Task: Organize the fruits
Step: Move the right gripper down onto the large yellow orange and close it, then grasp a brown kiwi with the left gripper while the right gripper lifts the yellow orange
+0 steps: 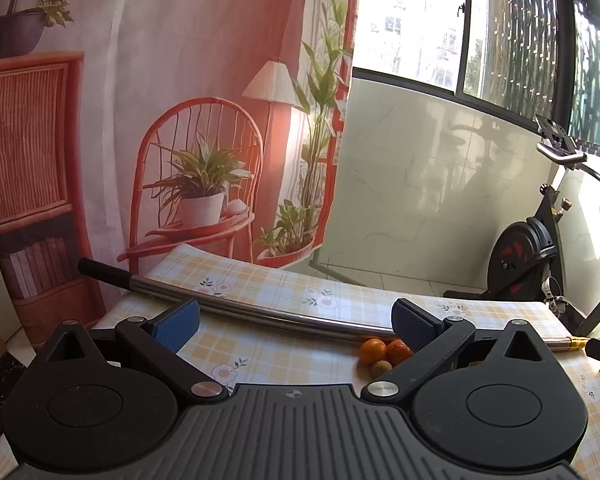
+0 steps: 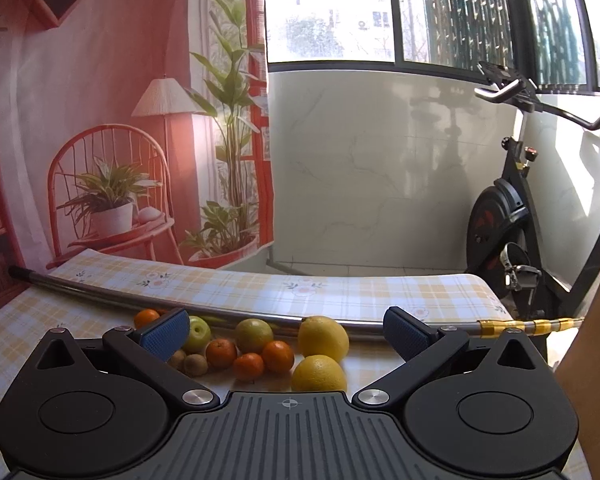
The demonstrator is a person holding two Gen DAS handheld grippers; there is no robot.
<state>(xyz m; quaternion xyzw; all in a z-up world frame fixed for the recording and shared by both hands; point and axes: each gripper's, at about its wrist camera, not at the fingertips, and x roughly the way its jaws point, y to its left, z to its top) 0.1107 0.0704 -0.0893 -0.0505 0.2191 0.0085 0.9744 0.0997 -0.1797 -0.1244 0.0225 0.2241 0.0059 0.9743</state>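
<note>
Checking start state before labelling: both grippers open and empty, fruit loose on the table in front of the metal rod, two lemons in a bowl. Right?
One thing is wrong: no bowl. The right wrist view shows both lemons lying bare on the table like the other fruit. The rest holds: left gripper and right gripper open and empty, rod behind the fruit.

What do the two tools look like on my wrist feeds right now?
Both look identical. The left tool and right tool have matte black linkage arms, silver pivot pins, round black housings, a ribbed grey centre plate with a small crosshair mark, and blue textured pads. No cables or sleeves show.
</note>
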